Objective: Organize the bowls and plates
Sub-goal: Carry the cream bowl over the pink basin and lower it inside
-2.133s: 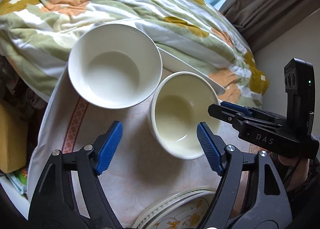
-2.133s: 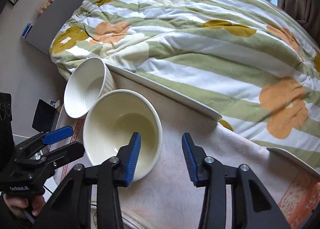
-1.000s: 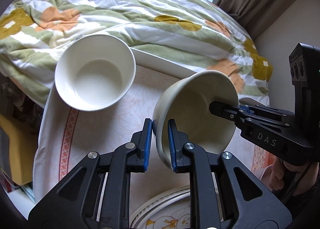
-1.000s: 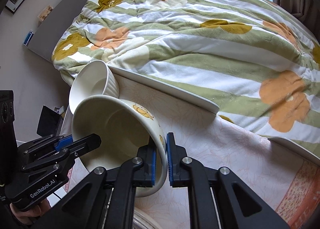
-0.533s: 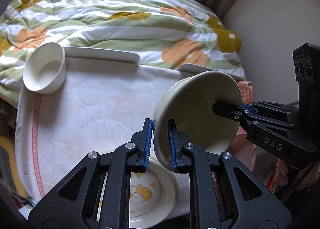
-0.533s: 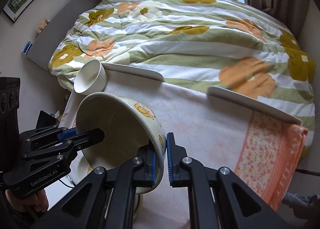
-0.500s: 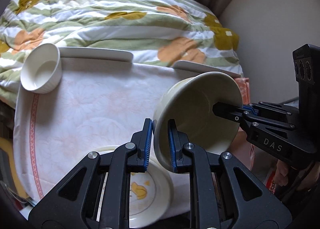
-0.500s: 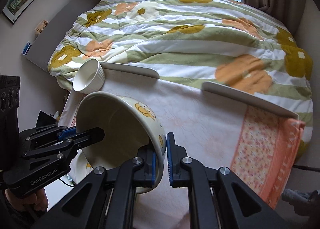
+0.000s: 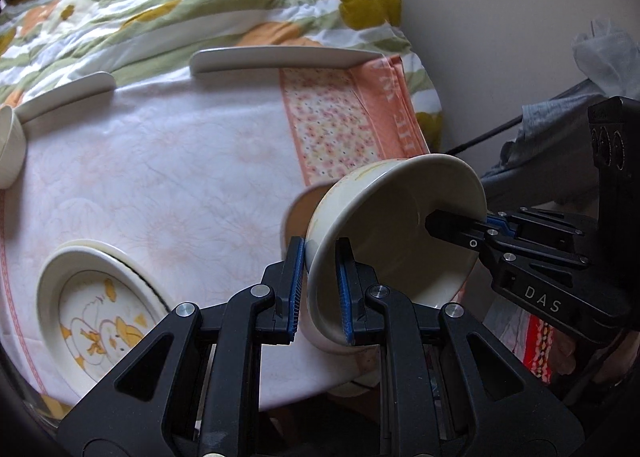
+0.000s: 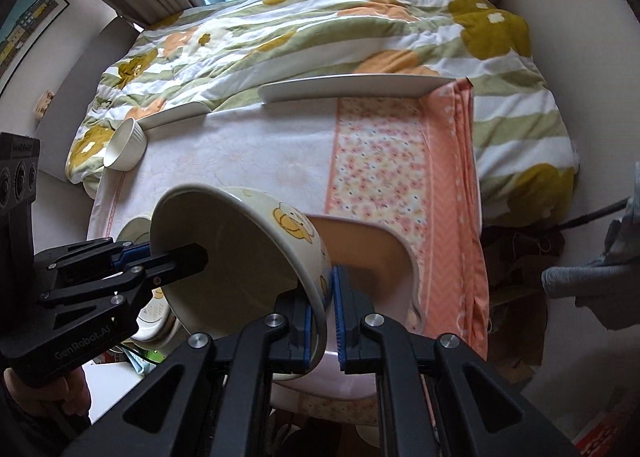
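Note:
A cream bowl with yellow duck prints [image 9: 400, 233] [image 10: 248, 241] hangs in the air, held by both grippers on opposite sides of its rim. My left gripper [image 9: 318, 289] is shut on its near rim; my right gripper [image 10: 322, 309] is shut on the other side and shows in the left wrist view [image 9: 460, 225]. The bowl is above the table's right front part, over a tan bowl-like dish [image 10: 368, 257]. A duck-print plate stack [image 9: 92, 305] sits front left. A white ribbed bowl [image 10: 124, 145] stands at the far left corner.
The table has a pale cloth [image 9: 160, 161] and an orange flowered cloth [image 10: 384, 161] on its right. Two flat white plates [image 10: 352, 87] [image 9: 68, 91] lie along the far edge against a flowered quilt [image 10: 320, 29]. A wall is at the right.
Both grippers have carried the duck bowl up and to the right, away from the white bowl, to over the table's right front part. The tan dish has come into view under it.

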The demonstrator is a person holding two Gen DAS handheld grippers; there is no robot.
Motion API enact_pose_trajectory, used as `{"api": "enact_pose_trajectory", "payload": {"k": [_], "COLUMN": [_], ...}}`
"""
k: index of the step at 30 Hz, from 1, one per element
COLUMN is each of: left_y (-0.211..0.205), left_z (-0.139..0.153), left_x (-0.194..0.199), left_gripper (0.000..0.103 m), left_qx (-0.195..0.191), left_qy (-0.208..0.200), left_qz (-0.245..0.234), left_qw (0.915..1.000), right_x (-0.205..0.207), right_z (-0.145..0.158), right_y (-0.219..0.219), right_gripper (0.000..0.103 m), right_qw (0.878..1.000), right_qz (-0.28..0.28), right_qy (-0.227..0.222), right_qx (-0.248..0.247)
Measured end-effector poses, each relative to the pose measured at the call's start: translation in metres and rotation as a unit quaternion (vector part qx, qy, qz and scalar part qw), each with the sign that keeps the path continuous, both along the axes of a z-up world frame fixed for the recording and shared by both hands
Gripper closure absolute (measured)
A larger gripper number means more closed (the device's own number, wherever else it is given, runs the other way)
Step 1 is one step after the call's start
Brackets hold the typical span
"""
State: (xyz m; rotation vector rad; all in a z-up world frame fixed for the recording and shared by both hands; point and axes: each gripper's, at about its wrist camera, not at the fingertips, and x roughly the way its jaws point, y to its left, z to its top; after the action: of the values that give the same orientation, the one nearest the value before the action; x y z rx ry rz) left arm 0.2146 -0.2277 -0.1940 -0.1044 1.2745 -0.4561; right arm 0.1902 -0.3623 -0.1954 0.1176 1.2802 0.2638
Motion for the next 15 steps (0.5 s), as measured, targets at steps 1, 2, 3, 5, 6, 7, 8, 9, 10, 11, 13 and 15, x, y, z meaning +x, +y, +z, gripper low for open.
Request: {"api": "enact_pose_trajectory", "payload": {"k": [1,2,3,5,6,7,8,9,10,11,13,15], "left_y": [-0.006,-0.01,-0.013,-0.018,-0.02,-0.022,-0.023,-0.024,-0.025,-0.025,-0.026,-0.028], "left_z": [-0.004,-0.009,-0.013,-0.022,-0.026,-0.029,-0.032,-0.036,-0.038,-0.04,-0.044,-0.048], "left_x": [-0.001,-0.002,-0.002,-0.002,-0.001,-0.001,0.0,0.001,0.002,0.003,0.006,0.008], "left_gripper": [0.089,0.089,0.089,0.089,0.089,0.089,0.089,0.089,0.089,0.089,0.089,0.089], "left_qx": [0.003,0.005,0.008,0.014,0.016,0.019,0.022,0.025,0.027,0.03,0.035,0.043], "left_qy": [0.005,0.01,0.015,0.024,0.028,0.032,0.035,0.038,0.041,0.043,0.047,0.049], "left_qz": [-0.004,-0.007,-0.01,-0.013,-0.014,-0.016,-0.017,-0.017,-0.017,-0.017,-0.016,-0.017], "left_qw": [1.0,0.9999,0.9998,0.9995,0.9994,0.9992,0.999,0.9988,0.9987,0.9985,0.9982,0.9977], "right_x": [-0.003,-0.005,-0.007,-0.009,-0.011,-0.011,-0.011,-0.012,-0.011,-0.01,-0.008,-0.007], "right_z": [-0.004,-0.009,-0.013,-0.023,-0.027,-0.032,-0.036,-0.04,-0.042,-0.045,-0.05,-0.054], "right_y": [-0.006,-0.011,-0.015,-0.022,-0.025,-0.027,-0.028,-0.031,-0.031,-0.031,-0.031,-0.031], "right_gripper": [0.094,0.094,0.094,0.094,0.094,0.094,0.094,0.094,0.094,0.094,0.094,0.094], "right_qw": [1.0,1.0,1.0,0.999,0.999,0.999,0.999,0.999,0.999,0.998,0.998,0.998], "right_qz": [-0.005,-0.01,-0.014,-0.021,-0.023,-0.026,-0.027,-0.028,-0.028,-0.029,-0.028,-0.027], "right_qy": [0.004,0.009,0.013,0.023,0.027,0.031,0.035,0.038,0.041,0.043,0.047,0.05], "right_qx": [0.002,0.004,0.006,0.011,0.014,0.017,0.019,0.022,0.023,0.024,0.026,0.025]}}
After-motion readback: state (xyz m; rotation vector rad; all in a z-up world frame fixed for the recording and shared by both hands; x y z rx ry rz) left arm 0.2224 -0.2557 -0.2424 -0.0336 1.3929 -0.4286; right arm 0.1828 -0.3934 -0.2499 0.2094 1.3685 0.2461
